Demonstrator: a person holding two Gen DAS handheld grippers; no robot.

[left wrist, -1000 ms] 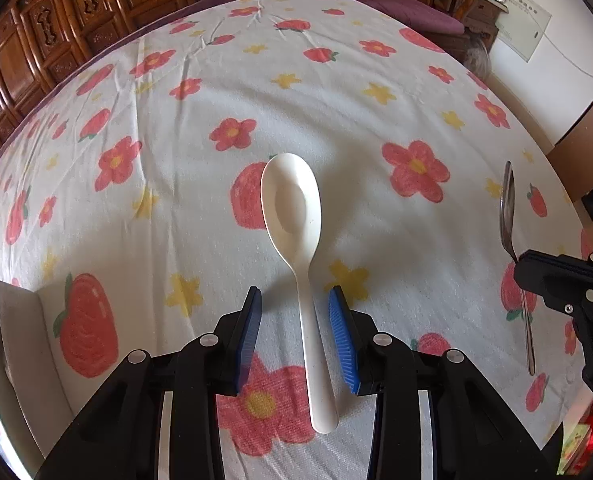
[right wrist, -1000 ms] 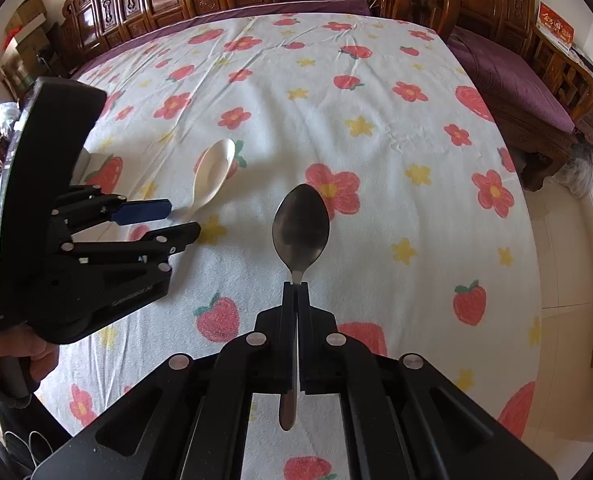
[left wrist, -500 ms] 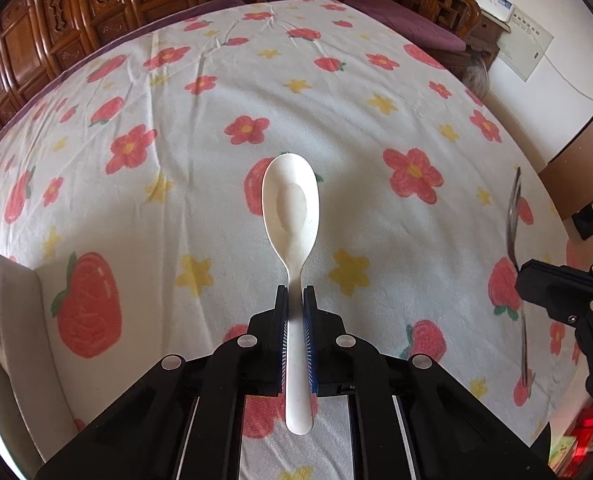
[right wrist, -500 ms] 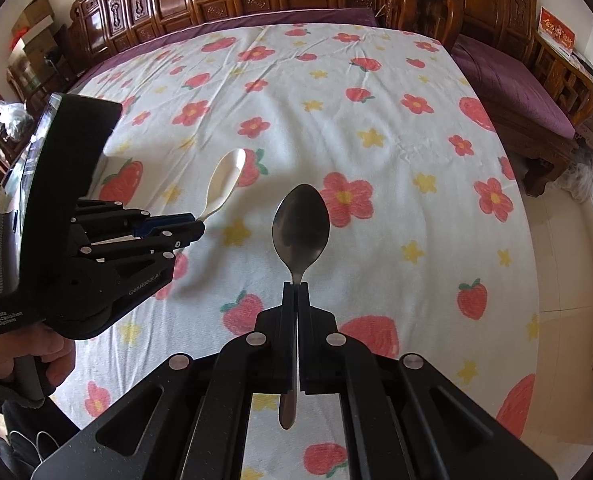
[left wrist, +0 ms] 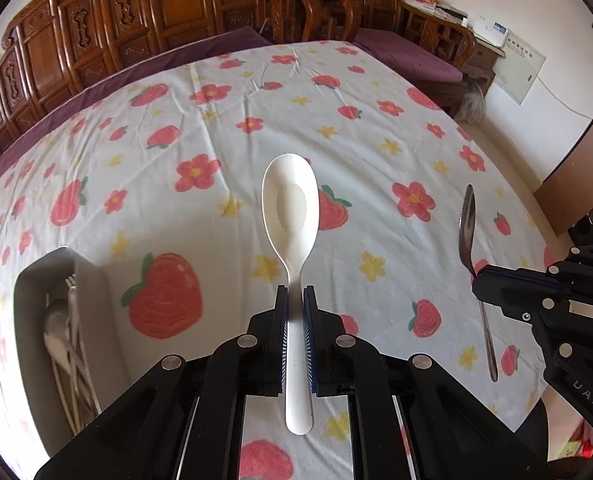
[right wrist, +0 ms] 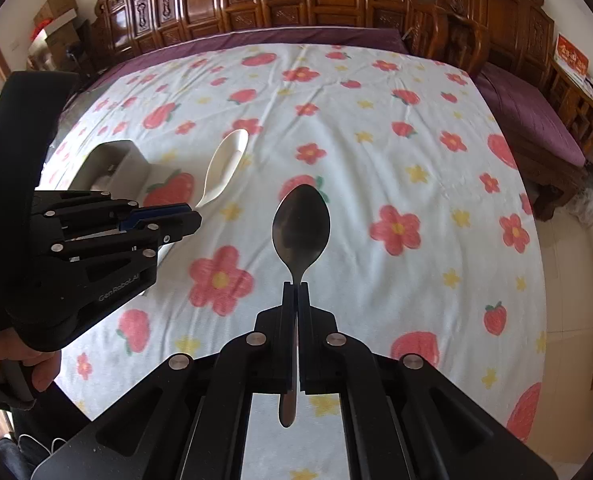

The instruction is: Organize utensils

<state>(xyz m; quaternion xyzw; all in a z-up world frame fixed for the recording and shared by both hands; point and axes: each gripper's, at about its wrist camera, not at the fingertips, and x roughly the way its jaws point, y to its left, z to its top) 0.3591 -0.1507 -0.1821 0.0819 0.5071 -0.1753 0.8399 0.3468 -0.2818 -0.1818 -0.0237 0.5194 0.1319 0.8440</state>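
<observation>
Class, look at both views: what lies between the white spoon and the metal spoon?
Nothing but flowered cloth below: the left wrist view shows only it between white spoon and metal spoon; the right wrist view agrees.

White spoon [left wrist: 289,204], silver spoon [right wrist: 300,229] — white cloth [left wrist: 376,152] (red flowers, strawberries, yellow stars)

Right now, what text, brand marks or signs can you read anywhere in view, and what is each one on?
"GenRobot.AI": white lettering on the side of the left gripper body, right wrist view.
"CAU", seen upside down and cut off: on the right gripper body, left wrist view.
Red wall sign with gold characters: too blurred to read.
White wall panel label: too small to read.
White spoon, metal spoon, grey holder: no markings.
</observation>
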